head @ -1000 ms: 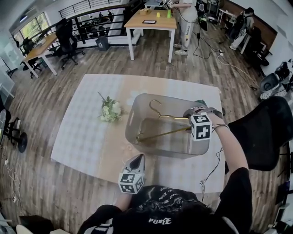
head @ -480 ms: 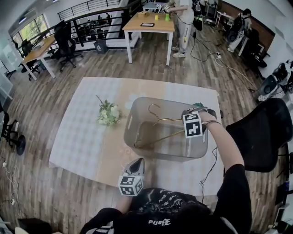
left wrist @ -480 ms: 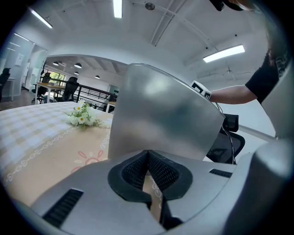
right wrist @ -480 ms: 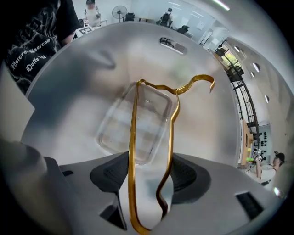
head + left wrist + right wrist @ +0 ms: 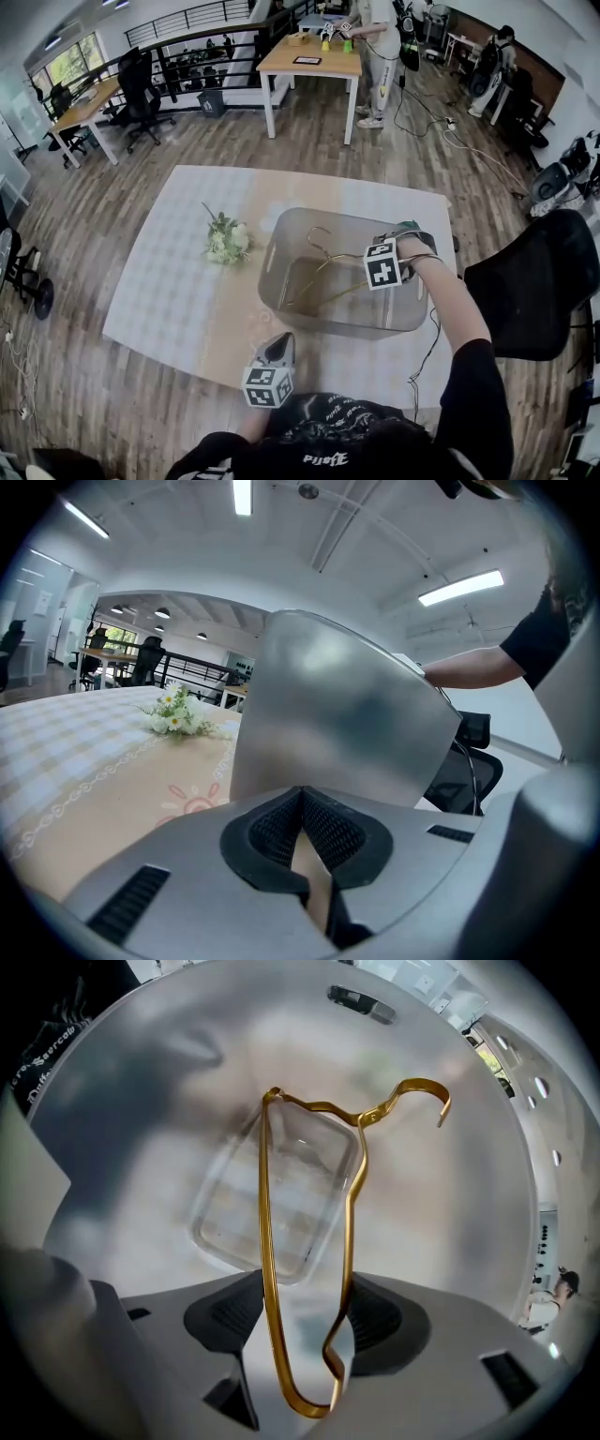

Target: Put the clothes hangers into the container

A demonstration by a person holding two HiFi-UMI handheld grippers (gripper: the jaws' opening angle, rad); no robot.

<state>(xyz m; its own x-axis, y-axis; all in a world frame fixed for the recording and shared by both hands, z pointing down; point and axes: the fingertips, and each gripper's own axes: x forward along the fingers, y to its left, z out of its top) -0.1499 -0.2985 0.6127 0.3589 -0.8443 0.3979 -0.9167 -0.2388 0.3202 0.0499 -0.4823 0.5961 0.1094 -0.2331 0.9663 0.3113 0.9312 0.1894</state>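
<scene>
Gold wire hanger [image 5: 265, 1269] hangs inside the translucent container [image 5: 281, 272], hook end lowest, so it can be let down onto the container's floor rather than dropped. The right gripper [image 5: 305, 1326] has it by one shoulder bend. Its jaws stand partly closed with a pad against each of the two wires, which keeps the hanger from swinging. In the head view this gripper leans in over the rim at the container's three o'clock and points steeply down, and the hanger stretches toward nine o'clock. My judgement is that the placing step is nearly done and only the release is left.

The left gripper [image 5: 302, 832] waits low over the table [image 5: 169, 281] at the container's seven o'clock. Its pads are together on nothing, well out of the way. A small bunch of flowers [image 5: 228, 242] lies on the table beyond the container's nine o'clock side, apart from the work.
</scene>
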